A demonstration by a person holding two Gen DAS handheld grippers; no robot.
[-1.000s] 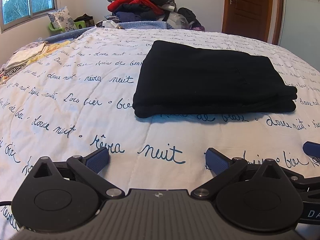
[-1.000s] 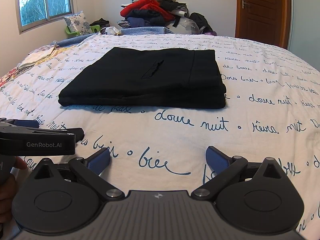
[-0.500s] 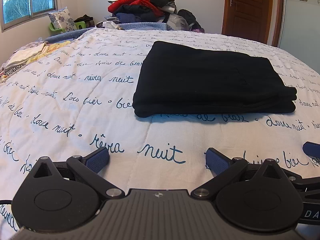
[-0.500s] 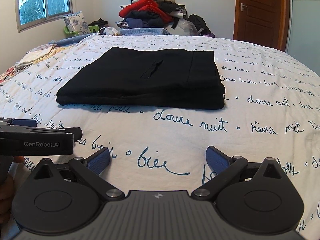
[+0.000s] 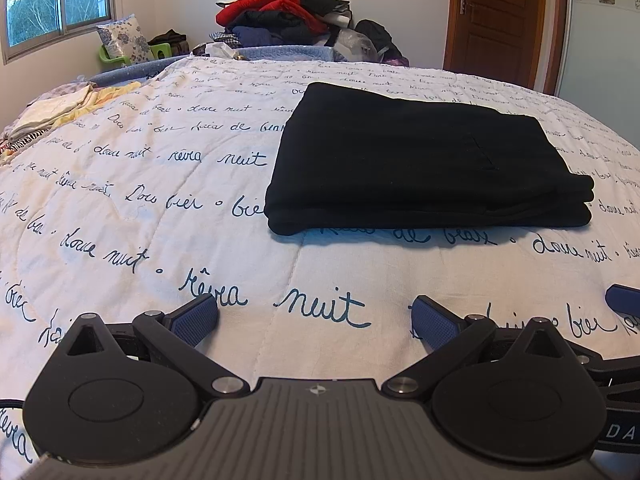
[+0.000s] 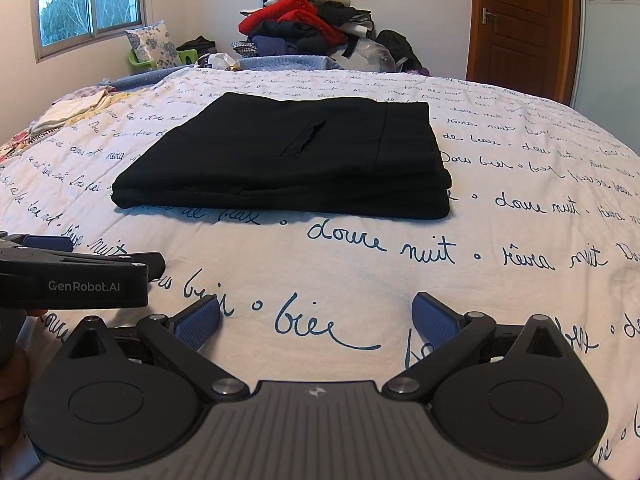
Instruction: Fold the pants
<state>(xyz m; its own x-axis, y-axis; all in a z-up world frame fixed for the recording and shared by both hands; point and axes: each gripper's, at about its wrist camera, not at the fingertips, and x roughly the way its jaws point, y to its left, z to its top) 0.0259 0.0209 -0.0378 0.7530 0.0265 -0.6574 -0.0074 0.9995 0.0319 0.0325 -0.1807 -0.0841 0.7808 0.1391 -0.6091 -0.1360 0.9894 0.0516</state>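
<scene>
Black pants (image 5: 424, 160) lie folded in a neat rectangular stack on the white quilt with blue script; they also show in the right wrist view (image 6: 288, 160). My left gripper (image 5: 314, 320) is open and empty, low over the quilt, well short of the pants' near edge. My right gripper (image 6: 316, 320) is open and empty, also short of the pants. The left gripper's body (image 6: 72, 276) shows at the left edge of the right wrist view, and a blue fingertip of the right gripper (image 5: 624, 300) shows at the right edge of the left wrist view.
A pile of clothes (image 5: 288, 12) stands at the far end of the bed. Folded light fabrics (image 5: 60, 112) lie at the far left edge. A wooden door (image 5: 504, 20) is at the back right, a window (image 5: 56, 0) at the back left.
Both views sit slightly lower and further back from the pants; the pants have not moved. Both grippers stay open.
</scene>
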